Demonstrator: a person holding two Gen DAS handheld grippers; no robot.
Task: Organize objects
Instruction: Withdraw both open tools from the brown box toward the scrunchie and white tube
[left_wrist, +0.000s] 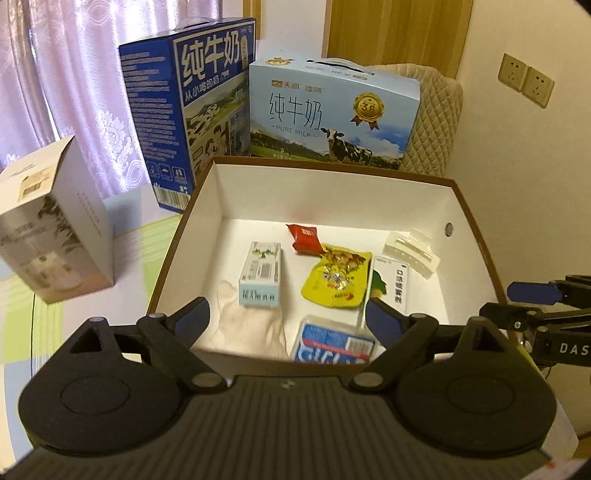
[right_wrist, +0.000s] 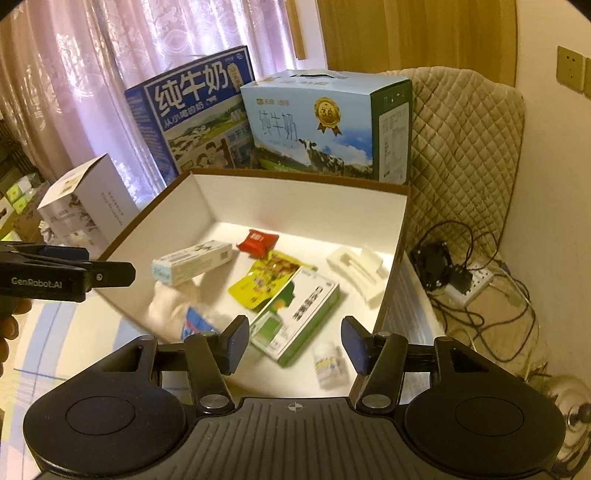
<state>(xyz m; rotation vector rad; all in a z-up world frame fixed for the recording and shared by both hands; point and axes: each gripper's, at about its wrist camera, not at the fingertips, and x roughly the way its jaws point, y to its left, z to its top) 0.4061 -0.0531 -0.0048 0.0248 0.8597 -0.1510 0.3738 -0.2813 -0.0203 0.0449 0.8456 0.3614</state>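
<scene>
Both hand-held grippers (left_wrist: 288, 317) (right_wrist: 293, 343) gape wide, holding nothing.

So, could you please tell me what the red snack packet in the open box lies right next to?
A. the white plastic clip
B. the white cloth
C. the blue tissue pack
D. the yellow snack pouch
D: the red snack packet lies at the top edge of the yellow snack pouch in the open box, while the clip, tissue pack and cloth all lie apart from it.
</scene>
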